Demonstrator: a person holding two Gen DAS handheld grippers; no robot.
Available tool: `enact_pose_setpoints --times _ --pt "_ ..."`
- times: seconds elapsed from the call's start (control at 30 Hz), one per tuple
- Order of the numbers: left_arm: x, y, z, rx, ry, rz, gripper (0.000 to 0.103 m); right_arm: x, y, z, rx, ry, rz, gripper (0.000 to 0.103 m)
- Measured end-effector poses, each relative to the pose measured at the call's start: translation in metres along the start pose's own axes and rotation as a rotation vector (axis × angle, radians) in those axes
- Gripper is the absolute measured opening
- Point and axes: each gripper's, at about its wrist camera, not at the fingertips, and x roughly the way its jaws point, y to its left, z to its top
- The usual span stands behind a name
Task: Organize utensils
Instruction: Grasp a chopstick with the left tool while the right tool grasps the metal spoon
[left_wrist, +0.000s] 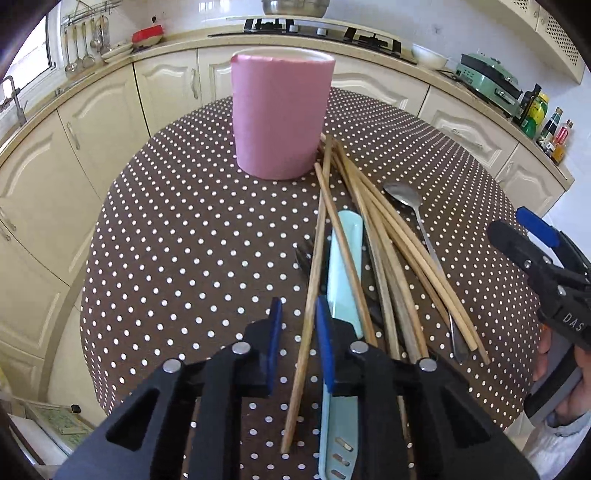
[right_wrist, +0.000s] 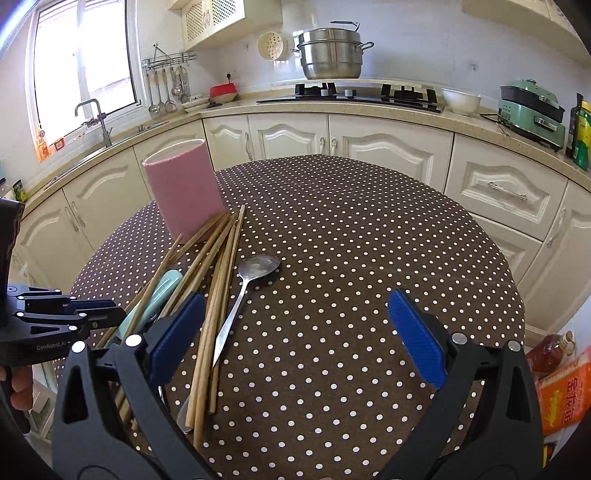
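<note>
A tall pink holder (left_wrist: 282, 114) (right_wrist: 184, 192) stands upright on the dotted brown tablecloth (left_wrist: 184, 240). Beside it lies a pile of wooden chopsticks (left_wrist: 388, 251) (right_wrist: 218, 280), a pale blue knife-like utensil (left_wrist: 345, 266), a dark fork (left_wrist: 304, 254) and a metal spoon (left_wrist: 402, 195) (right_wrist: 258, 266). My left gripper (left_wrist: 300, 343) is low over the near end of the pile. One chopstick (left_wrist: 312, 280) runs between its blue pads, with a gap showing on the left side. My right gripper (right_wrist: 297, 338) (left_wrist: 517, 236) hovers open and wide over bare cloth right of the spoon, holding nothing.
Cream cabinets and a counter curve around the round table's far side, carrying a hob (right_wrist: 351, 94), a steel pot (right_wrist: 330, 50), a white bowl (right_wrist: 461, 99) and a green appliance (right_wrist: 532, 110). Orange packets and a bottle (right_wrist: 554, 373) sit low at the right.
</note>
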Motion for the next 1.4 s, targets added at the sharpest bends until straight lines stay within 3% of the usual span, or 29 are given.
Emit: enact_pose_setpoints --times 0.1,0.2,0.47,0.73,0.9,1.0,1.07,1.1,1.13,1.2,1.4 --pt "0.005 0.002 -0.005 0.0 0.004 -0.005 0.017 0.004 0.003 0.001 -0.029 0.02 -0.006 0.097" --pt "0.002 0.007 -0.008 -0.037 -0.011 -0.026 0.008 0.008 0.005 0.003 -0.05 0.036 -0.019 0.097" --pt "-0.036 0.024 -0.04 -0.068 -0.085 -0.075 0.008 0.028 0.007 0.006 -0.085 0.103 -0.029 0.097" --pt "-0.054 0.048 -0.076 -0.145 -0.084 -0.002 0.006 0.062 0.015 0.015 -0.113 0.186 -0.05 0.097" --pt "-0.048 0.057 -0.072 -0.178 -0.056 0.002 0.006 0.085 0.017 0.017 -0.139 0.262 -0.046 0.097" --pt "-0.04 0.058 -0.059 -0.172 -0.044 0.019 0.008 0.097 0.014 0.019 -0.149 0.321 -0.012 0.097" --pt "-0.035 0.059 -0.05 -0.17 -0.019 0.018 0.015 0.103 0.012 0.023 -0.157 0.358 0.015 0.097" --pt "-0.033 0.06 -0.043 -0.165 -0.01 0.0 0.027 0.106 0.011 0.026 -0.166 0.374 0.021 0.097" --pt "-0.028 0.059 -0.033 -0.164 -0.002 0.002 0.033 0.108 0.01 0.029 -0.182 0.398 0.035 0.095" --pt "-0.022 0.06 -0.018 -0.156 0.023 0.044 0.035 0.112 0.008 0.035 -0.199 0.433 0.054 0.091" --pt "-0.002 0.066 0.018 -0.143 0.068 0.059 0.035 0.121 -0.001 0.056 -0.223 0.52 0.085 0.053"
